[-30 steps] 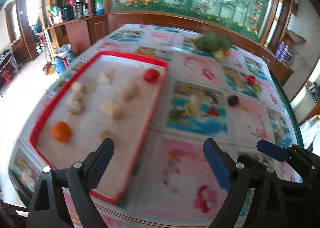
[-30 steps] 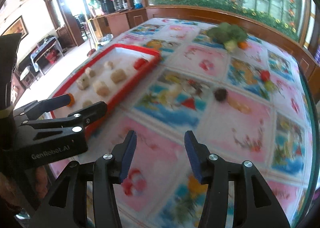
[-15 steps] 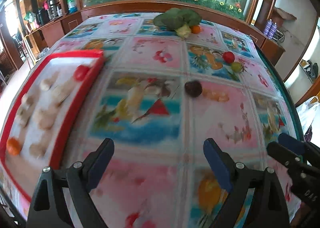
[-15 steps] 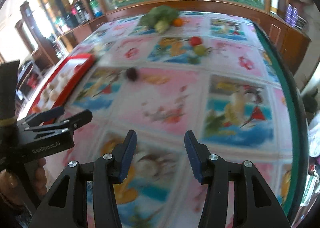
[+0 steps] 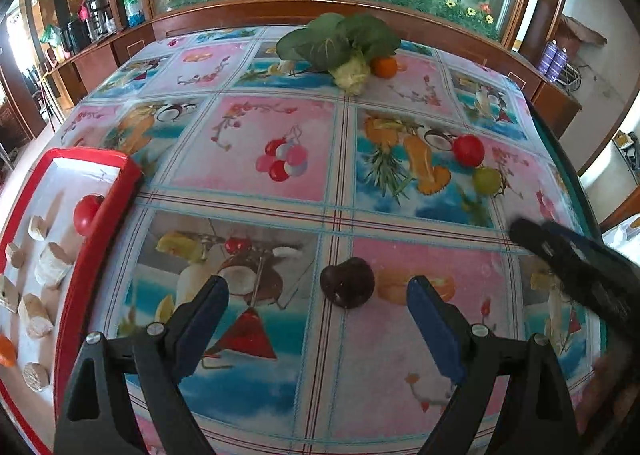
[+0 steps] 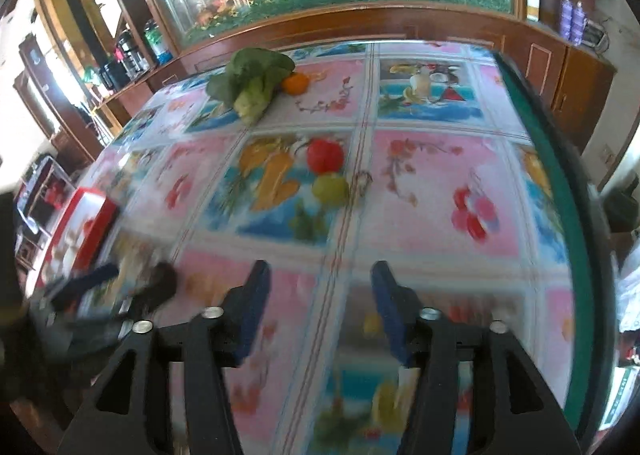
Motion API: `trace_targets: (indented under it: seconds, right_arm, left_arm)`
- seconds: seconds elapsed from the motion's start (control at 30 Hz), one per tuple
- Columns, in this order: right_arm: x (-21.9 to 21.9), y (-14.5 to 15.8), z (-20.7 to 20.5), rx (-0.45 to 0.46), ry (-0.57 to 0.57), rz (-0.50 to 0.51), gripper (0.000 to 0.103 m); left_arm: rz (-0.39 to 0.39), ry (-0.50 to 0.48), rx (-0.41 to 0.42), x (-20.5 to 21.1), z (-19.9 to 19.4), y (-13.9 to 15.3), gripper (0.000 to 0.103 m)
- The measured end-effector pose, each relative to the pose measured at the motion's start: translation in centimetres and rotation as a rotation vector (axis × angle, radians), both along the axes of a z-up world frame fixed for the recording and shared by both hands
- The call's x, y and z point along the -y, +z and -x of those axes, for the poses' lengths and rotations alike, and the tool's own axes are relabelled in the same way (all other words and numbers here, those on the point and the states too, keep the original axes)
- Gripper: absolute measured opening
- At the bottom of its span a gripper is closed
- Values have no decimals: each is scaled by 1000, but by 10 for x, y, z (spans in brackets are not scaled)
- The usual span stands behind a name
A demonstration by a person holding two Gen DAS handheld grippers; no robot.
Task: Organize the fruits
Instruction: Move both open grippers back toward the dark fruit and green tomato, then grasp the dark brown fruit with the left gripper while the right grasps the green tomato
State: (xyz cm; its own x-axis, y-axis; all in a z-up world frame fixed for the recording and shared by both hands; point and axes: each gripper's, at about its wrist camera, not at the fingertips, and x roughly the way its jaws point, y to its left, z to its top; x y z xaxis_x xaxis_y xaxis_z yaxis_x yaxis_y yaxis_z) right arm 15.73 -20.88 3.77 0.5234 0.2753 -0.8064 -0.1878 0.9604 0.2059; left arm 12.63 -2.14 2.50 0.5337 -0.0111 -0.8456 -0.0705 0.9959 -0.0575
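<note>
My left gripper (image 5: 318, 309) is open and empty, with a dark purple fruit (image 5: 347, 282) on the tablecloth just ahead between its fingers. A red fruit (image 5: 468, 150) and a green fruit (image 5: 487, 180) lie farther right, an orange (image 5: 384, 66) at the back. The red tray (image 5: 104, 215) at left holds a red fruit (image 5: 86, 208), an orange piece and several beige pieces. My right gripper (image 6: 320, 303) is open and empty over the tablecloth; the red fruit (image 6: 325, 155) and the green fruit (image 6: 330, 188) lie ahead of it. The right wrist view is blurred.
A leafy green vegetable (image 5: 340, 43) lies at the back of the table beside the orange. A wooden ledge (image 5: 280, 11) with a planted glass case runs behind the table. The table's green right edge (image 6: 560, 191) is close to my right gripper.
Both grippers have swung right, away from the tray, and moved forward. The dark purple fruit now sits close between my left fingers. The red and green fruits are nearer my right gripper.
</note>
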Motion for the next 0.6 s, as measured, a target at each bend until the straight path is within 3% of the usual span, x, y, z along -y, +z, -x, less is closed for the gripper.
trace_targets:
  seconds: [0.2, 0.37, 0.5, 0.6]
  right_arm:
    - [-15, -20, -38, 4, 28, 72, 57]
    - [-22, -21, -50, 59, 42, 107, 57]
    - [-33, -26, -52, 71, 70, 212, 35]
    - [-31, -25, -53, 64, 64, 197, 31]
  left_arm:
    - [3, -14, -15, 4, -4, -3, 92]
    - [-5, -29, -19, 6, -8, -5, 92]
    - [45, -14, -42, 0, -11, -10, 87]
    - [49, -13, -30, -1, -12, -11, 75]
